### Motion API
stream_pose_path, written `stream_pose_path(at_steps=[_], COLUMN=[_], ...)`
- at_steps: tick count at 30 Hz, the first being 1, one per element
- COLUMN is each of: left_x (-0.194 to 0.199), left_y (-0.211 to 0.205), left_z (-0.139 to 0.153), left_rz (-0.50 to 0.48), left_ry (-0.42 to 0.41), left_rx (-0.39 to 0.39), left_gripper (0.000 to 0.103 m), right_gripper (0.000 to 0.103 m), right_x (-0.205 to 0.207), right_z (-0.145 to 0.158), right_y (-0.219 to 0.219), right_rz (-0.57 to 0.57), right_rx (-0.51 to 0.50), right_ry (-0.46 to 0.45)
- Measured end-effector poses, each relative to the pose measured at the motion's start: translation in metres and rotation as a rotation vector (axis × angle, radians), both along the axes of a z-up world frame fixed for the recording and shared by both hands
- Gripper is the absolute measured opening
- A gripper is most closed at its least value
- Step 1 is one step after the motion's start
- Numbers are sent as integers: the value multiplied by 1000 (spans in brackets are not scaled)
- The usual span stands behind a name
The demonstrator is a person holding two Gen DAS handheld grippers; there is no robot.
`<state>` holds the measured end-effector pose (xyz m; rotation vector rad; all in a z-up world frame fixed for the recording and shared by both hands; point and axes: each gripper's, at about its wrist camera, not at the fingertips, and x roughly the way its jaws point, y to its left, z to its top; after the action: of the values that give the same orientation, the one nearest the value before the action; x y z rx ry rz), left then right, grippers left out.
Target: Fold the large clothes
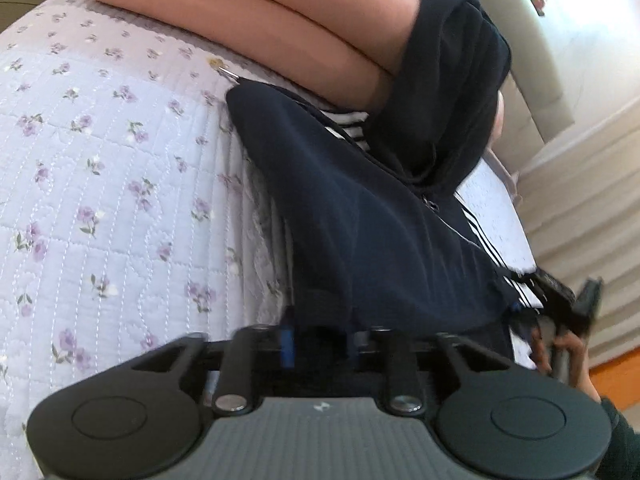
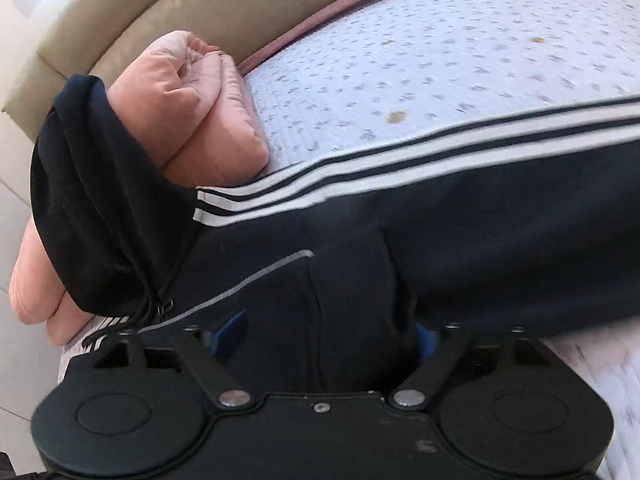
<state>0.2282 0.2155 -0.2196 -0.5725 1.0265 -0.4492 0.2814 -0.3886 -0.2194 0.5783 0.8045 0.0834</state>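
A navy hooded jacket point(image 1: 360, 216) with white sleeve stripes lies on a bed with a lilac flowered quilt point(image 1: 100, 160). Its hood point(image 1: 452, 80) drapes over a folded pink duvet point(image 1: 280, 20). My left gripper point(image 1: 320, 340) is shut on the jacket's lower edge, fabric bunched between the blue pads. In the right wrist view the jacket point(image 2: 480, 232) fills the middle, its striped sleeve point(image 2: 400, 160) stretched to the right. My right gripper point(image 2: 324, 340) is shut on a fold of the jacket, its fingertips buried in the cloth. The right gripper also shows in the left wrist view point(image 1: 576, 312).
The pink duvet point(image 2: 192, 120) lies at the head of the bed against a beige padded headboard point(image 2: 180, 12). The quilt point(image 2: 440, 60) spreads beyond the jacket. The bed's edge and a pale floor point(image 1: 592, 184) lie to the right in the left wrist view.
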Motion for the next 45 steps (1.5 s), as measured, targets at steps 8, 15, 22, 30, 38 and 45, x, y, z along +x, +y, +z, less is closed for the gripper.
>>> stream_pose_path(at_steps=[8, 15, 22, 30, 38, 45], left_x=[-12, -11, 11, 24, 17, 15], left_y=[-1, -38, -108, -167, -183, -156], left_z=[17, 62, 83, 92, 87, 91], left_rz=[79, 101, 49, 67, 38, 78], left_ry=[102, 166, 168, 112, 109, 97], left_rx=[109, 222, 177, 96, 127, 151], left_gripper=[67, 82, 82, 81, 81, 81], right_gripper=[103, 102, 92, 53, 6, 7], right_x=[-2, -63, -106, -129, -132, -112], right_z=[12, 20, -14, -51, -83, -8], right_y=[-13, -108, -225, -327, -372, -336], right_rz=[-7, -125, -394, -532, -566, -580], right_rx=[-80, 121, 148, 207, 299, 80], right_ry=[32, 80, 178, -73, -197, -257])
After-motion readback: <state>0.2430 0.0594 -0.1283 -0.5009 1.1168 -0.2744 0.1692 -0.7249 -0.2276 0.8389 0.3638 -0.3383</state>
